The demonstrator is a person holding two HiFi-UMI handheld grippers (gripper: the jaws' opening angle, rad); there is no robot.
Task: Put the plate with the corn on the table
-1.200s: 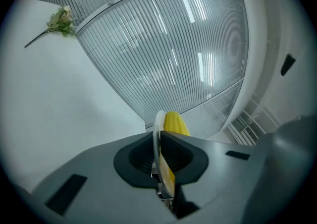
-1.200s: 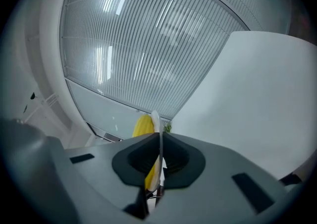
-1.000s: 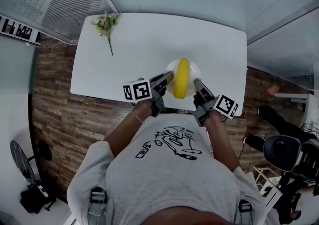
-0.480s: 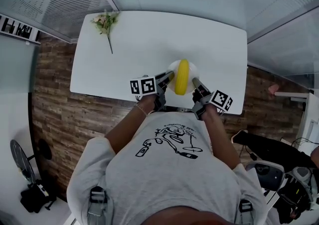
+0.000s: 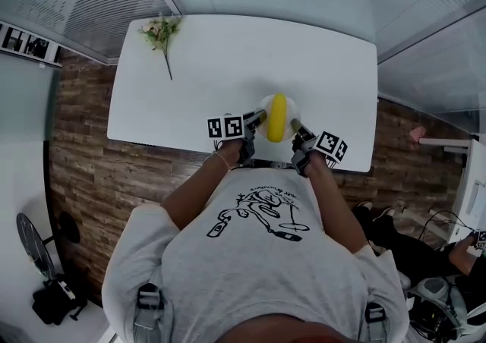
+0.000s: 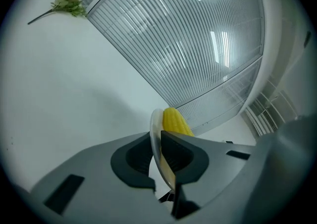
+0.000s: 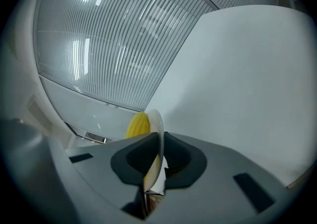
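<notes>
Lower than a second before, both grippers and their load had sunk toward the table and looked smaller from the head view.

I counted one white table. It lay under both grippers and stretched far ahead of them, with most of its top bare.

There were two grippers, each carrying one marker cube. The left gripper reached in from the plate's left and the right gripper from its right, so the two faced each other across it.

One white plate sat between them, over the table's near strip. I could not tell whether its base had touched the top yet. In the left gripper view the jaws were opening, with the plate's rim standing edge-on between them and the pads close against it. In the right gripper view the jaws were opening too, with the opposite rim in the gap and a thin dark slit beside it.

One yellow corn cob lay across the plate, midway between the two grippers, its length pointing away from the person. Each gripper view showed its end rising just past the rim.

One flower sprig lay well apart, far ahead and to the left of the left gripper, near the table's far corner.
</notes>
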